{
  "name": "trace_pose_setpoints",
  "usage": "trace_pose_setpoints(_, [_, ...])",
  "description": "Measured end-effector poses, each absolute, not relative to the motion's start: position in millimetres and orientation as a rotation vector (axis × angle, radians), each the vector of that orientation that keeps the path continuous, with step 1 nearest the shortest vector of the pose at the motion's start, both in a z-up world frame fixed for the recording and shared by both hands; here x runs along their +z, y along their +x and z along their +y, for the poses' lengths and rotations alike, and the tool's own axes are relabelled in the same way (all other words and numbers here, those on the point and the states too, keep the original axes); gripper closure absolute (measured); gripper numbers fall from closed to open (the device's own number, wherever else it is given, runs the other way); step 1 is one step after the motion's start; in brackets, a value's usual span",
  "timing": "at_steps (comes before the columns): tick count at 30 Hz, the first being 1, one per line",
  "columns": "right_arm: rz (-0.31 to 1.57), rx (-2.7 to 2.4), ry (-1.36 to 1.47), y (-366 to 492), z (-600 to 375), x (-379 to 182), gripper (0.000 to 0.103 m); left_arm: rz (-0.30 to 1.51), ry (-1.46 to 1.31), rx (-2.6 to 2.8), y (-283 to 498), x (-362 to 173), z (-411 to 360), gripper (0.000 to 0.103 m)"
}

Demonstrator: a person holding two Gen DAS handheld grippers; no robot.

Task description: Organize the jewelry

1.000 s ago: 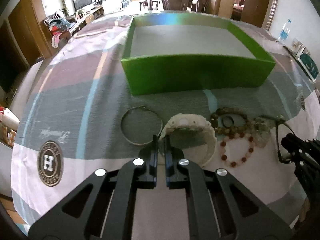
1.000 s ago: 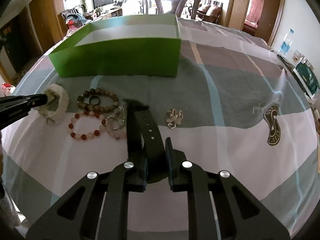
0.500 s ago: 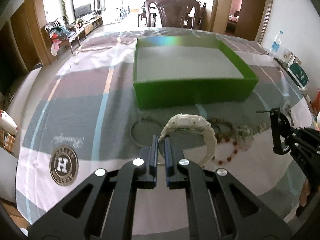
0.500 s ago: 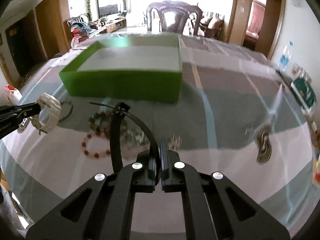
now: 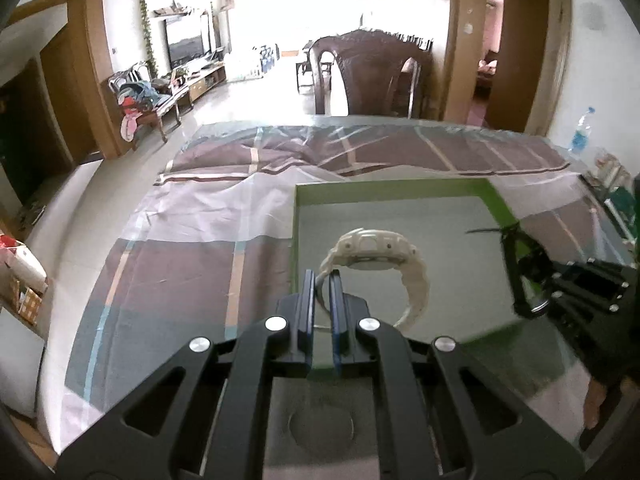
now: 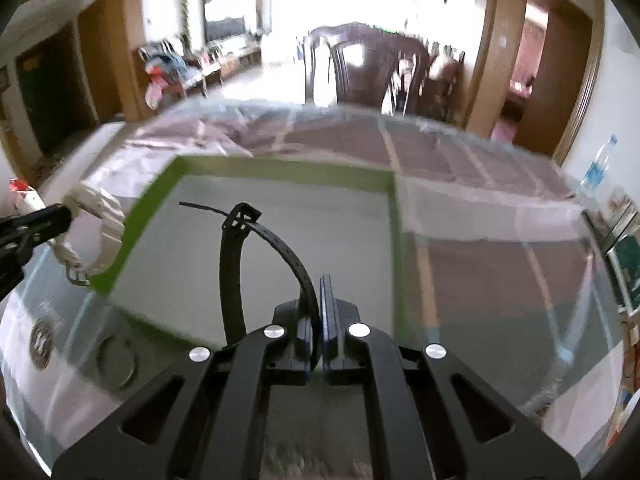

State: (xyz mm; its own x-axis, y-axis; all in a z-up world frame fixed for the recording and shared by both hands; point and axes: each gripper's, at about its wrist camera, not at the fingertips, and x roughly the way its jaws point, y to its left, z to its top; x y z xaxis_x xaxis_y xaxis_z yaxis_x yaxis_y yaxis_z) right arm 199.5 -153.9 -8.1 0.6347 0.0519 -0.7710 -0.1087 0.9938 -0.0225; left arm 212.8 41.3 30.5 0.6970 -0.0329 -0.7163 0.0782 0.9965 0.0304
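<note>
My left gripper is shut on the strap of a white watch and holds it in the air over the left part of the green box. My right gripper is shut on a black watch strap, held above the same box. In the left wrist view the right gripper with the black watch is at the right, over the box's right side. In the right wrist view the white watch hangs at the left by the box's left wall.
A checked cloth covers the table. A dark wooden chair stands at the far end. A water bottle and small items are on the far right edge. A round logo is printed near left.
Both grippers have lifted their watches off the cloth and carried them forward over the green box. The other bracelets on the cloth have dropped out of view.
</note>
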Motion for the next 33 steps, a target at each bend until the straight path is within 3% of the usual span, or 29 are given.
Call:
trace_pose_setpoints(4, [0.939, 0.094, -0.059, 218, -146, -34, 0.097, 0.868, 0.072, -0.057, 236, 1, 33, 0.093])
trace_pose_setpoints(5, [0.953, 0.110, -0.046, 219, -145, -37, 0.090, 0.878, 0.059, -0.072, 239, -5, 33, 0.092])
trace_pose_setpoints(6, [0.955, 0.122, -0.036, 214, -144, -37, 0.076, 0.874, 0.051, -0.069, 239, -9, 34, 0.090])
trace_pose_setpoints(8, [0.922, 0.128, -0.029, 200, -147, -31, 0.053, 0.846, 0.050, -0.058, 234, -6, 36, 0.070])
trace_pose_setpoints(9, [0.897, 0.128, -0.035, 193, -149, -26, 0.048, 0.827, 0.057, -0.059, 229, -3, 37, 0.063])
trace_pose_setpoints(13, [0.850, 0.166, -0.020, 152, -167, -7, 0.047, 0.799, 0.099, -0.048, 195, 10, 46, 0.062])
trace_pose_setpoints(15, [0.855, 0.146, -0.021, 132, -179, -6, 0.047, 0.803, 0.115, -0.028, 174, 9, 51, 0.054])
trace_pose_setpoints(16, [0.864, 0.128, -0.028, 119, -184, -10, 0.047, 0.803, 0.124, -0.019, 161, 5, 55, 0.050])
trace_pose_setpoints(21, [0.971, 0.147, -0.074, 77, -192, -52, 0.049, 0.859, 0.152, -0.019, 117, -22, 61, 0.047])
trace_pose_setpoints(23, [0.990, 0.145, -0.100, 63, -192, -66, 0.057, 0.885, 0.160, -0.025, 107, -33, 62, 0.041])
trace_pose_setpoints(29, [0.978, 0.220, -0.066, 51, -182, -71, 0.077, 0.925, 0.147, -0.039, 93, -49, 60, 0.040])
trace_pose_setpoints(33, [0.992, 0.259, -0.066, 61, -167, -73, 0.079, 0.947, 0.150, -0.042, 91, -56, 56, 0.038])
